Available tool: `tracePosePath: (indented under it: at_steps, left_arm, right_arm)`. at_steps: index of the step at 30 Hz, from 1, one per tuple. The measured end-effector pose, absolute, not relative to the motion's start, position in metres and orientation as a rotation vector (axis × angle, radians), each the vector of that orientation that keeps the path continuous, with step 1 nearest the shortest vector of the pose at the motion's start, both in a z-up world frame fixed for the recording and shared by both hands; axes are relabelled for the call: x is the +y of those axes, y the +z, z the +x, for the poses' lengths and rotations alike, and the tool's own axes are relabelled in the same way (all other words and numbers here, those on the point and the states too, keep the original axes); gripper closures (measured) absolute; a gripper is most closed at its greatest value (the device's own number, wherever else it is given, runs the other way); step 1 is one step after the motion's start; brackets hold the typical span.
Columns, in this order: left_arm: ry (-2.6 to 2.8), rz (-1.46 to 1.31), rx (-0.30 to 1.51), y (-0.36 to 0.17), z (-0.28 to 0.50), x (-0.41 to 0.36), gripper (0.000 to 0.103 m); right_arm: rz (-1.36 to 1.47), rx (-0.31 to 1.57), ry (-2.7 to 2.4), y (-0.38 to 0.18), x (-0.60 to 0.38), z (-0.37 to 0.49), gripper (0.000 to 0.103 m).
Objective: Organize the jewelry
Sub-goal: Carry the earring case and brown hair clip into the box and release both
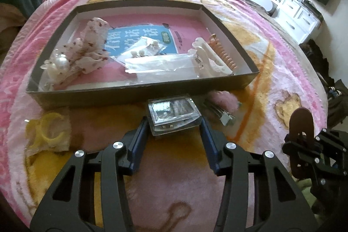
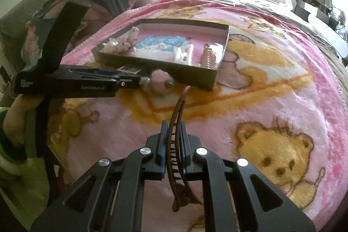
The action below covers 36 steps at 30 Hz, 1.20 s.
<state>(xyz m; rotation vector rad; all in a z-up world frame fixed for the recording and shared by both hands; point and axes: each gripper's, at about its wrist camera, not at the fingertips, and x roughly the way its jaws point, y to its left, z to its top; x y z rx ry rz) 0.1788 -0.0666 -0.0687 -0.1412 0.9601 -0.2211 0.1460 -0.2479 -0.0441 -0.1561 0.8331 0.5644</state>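
A shallow dark cardboard tray point(image 1: 139, 90) lies on the pink blanket and holds hair clips, a floral bow with a pearl point(image 1: 63, 62), plastic bags and a white claw clip point(image 1: 206, 58). My left gripper point(image 1: 174, 123) has its jaws on both sides of a small clear plastic box point(image 1: 174, 114) just in front of the tray. My right gripper point(image 2: 173, 136) is shut on a long brown hair clip point(image 2: 176, 123), held above the blanket. The tray also shows in the right wrist view point(image 2: 156, 64).
A yellow hair accessory point(image 1: 47, 132) lies left of the box. A pink fluffy clip point(image 1: 221, 99) lies right of it, also shown in the right wrist view point(image 2: 159, 82). Pillows and bedding are at the bed's far end. White drawers point(image 1: 298, 16) and a TV stand to the right.
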Motion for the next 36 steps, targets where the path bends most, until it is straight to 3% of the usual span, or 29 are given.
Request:
tracePosePath:
  at_steps: [22,36]
  left_arm:
    - [-0.123,-0.193,0.84,-0.018,0.146,0.003,0.064]
    - [-0.093,-0.174,0.793,0.001,0.183,0.012,0.064]
  right_arm:
    - [-0.154,0.715,0.684,0.003,-0.184,0.154,0.094]
    - [-0.08,0.659,0.602,0.026,-0.182,0.221,0.094]
